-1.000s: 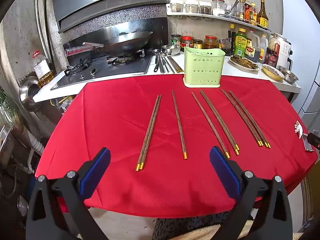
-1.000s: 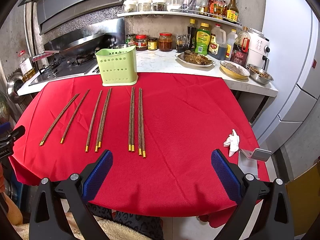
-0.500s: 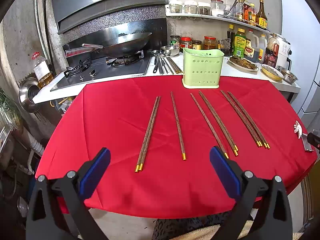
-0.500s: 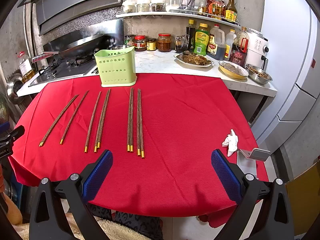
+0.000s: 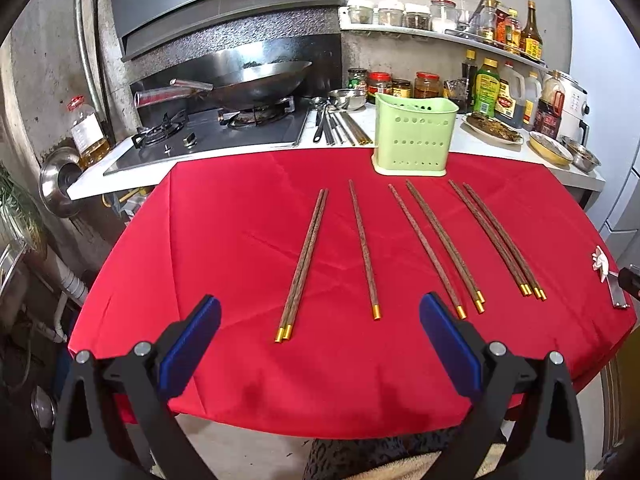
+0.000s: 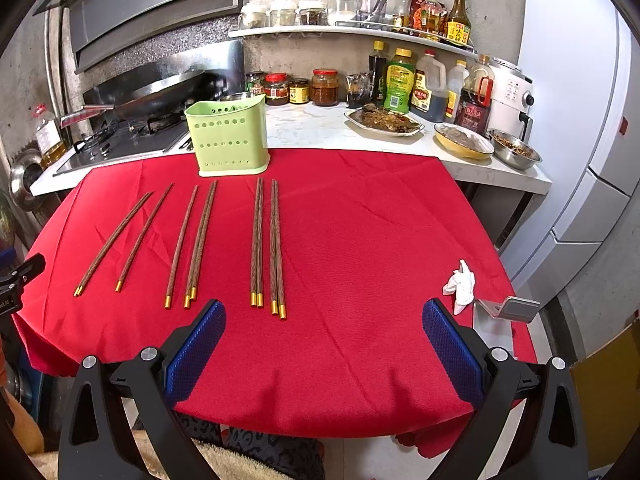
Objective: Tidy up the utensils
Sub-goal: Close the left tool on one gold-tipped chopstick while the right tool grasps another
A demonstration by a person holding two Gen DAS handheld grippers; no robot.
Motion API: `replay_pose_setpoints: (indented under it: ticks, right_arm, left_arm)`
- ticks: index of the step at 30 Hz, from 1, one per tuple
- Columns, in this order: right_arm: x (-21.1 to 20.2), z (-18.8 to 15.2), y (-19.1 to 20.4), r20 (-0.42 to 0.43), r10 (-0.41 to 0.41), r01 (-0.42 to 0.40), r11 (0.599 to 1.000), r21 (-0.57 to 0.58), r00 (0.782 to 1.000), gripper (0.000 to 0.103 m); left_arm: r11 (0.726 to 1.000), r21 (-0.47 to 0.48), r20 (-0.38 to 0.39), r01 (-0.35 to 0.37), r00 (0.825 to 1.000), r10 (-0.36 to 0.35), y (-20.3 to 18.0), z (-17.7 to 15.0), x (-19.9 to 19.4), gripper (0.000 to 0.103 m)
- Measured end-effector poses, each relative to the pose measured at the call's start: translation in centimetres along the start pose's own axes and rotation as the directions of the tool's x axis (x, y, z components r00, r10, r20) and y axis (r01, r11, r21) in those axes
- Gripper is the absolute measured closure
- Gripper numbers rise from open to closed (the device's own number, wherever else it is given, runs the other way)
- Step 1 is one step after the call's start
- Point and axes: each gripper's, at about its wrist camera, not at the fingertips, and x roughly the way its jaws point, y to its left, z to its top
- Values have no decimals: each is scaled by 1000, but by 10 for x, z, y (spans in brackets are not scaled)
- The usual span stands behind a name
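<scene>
Several brown chopsticks with gold tips lie side by side on the red tablecloth, gold ends toward me. A light green perforated utensil holder stands upright at the table's far edge, behind the chopsticks. My left gripper is open and empty, just in front of the near ends of the left chopsticks. My right gripper is open and empty, in front of the rightmost chopsticks.
A stove with a wok and metal utensils sit on the counter behind the table. Bottles, jars and food dishes line the counter. A crumpled tissue and a metal bracket lie at the table's right edge.
Both grippers have crept slightly forward and closer to the table. Nothing on the table has moved.
</scene>
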Motion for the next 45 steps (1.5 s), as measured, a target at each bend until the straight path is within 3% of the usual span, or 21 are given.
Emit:
replay_pose_setpoints:
  ticks: [5, 10, 16, 24, 29, 34, 37, 42, 45]
  right_arm:
    - [20, -3, 5, -8, 27, -27, 1000, -3, 1000, 6]
    - [40, -7, 12, 31, 40, -39, 999, -35, 999, 6]
    - [71, -8, 17, -46, 77, -79, 997, -25, 996, 6]
    - [98, -3, 24, -54, 33, -35, 999, -42, 998, 7]
    - [108, 0, 19, -64, 16, -18, 999, -30, 998, 10]
    - [115, 2, 17, -78, 16, -18, 999, -33, 997, 11]
    - [119, 3, 16, -83, 24, -27, 999, -32, 996, 12]
    - [124, 4, 14, -91, 33, -36, 999, -29, 995, 15]
    - [125, 6, 14, -92, 30, -32, 999, -30, 995, 22]
  left_arm:
    - [999, -46, -11, 21, 1000, -22, 18, -7, 20, 6]
    - [1000, -30, -22, 9, 1000, -9, 30, -16, 45, 6]
    - [998, -49, -69, 33, 997, -37, 51, -15, 74, 8]
    - [993, -113, -177, 30, 983, -50, 82, -16, 120, 54]
    - [994, -59, -174, 88, 980, -97, 75, -20, 124, 54]
    - [996, -18, -161, 84, 983, -86, 68, -19, 120, 54]
    - [999, 12, -175, 32, 984, -29, 64, -17, 125, 54]
    - [997, 20, -203, 70, 977, -65, 63, -15, 130, 54]
    - [996, 40, -209, 76, 976, -66, 59, -13, 132, 54]
